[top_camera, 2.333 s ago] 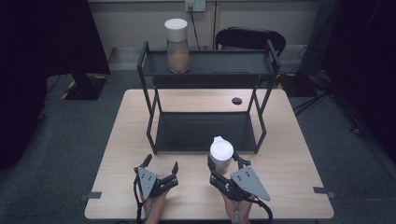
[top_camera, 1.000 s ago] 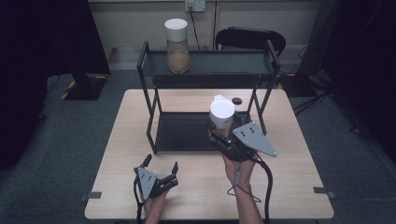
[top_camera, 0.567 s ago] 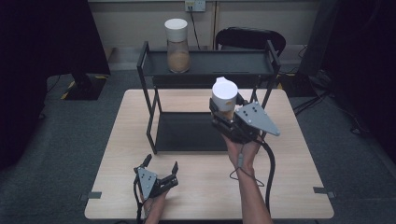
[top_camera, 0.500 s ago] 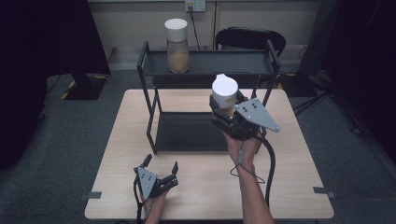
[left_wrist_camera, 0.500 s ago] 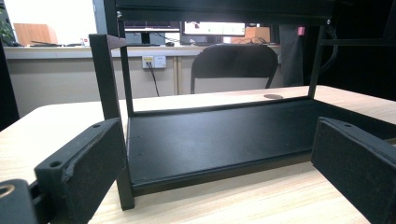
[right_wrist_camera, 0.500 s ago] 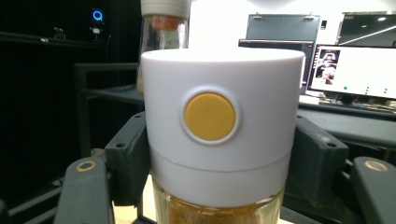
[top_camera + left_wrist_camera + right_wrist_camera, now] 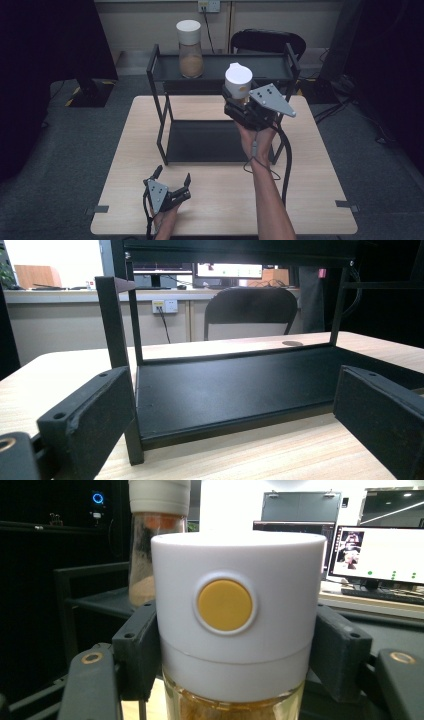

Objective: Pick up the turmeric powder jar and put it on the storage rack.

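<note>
Above the shelf [image 7: 260, 65], right hand-held gripper [image 7: 239, 102] clenched on white-lidded jar [image 7: 238, 82] of tan powder, left hand-held gripper [image 7: 172, 179] released

1. A light wooden tabletop [image 7: 310, 165] stands on a grey floor [image 7: 75, 150].
2. A black metal rack [image 7: 200, 140] with two shelves stands on the tabletop.
3. A second jar [image 7: 189, 47] with a white lid and brown powder stands upright on the top shelf, at its left end.
4. A small dark round thing [image 7: 292, 343] lies on the tabletop behind the rack.
5. A black chair [image 7: 267, 42] stands behind the tabletop.
</note>
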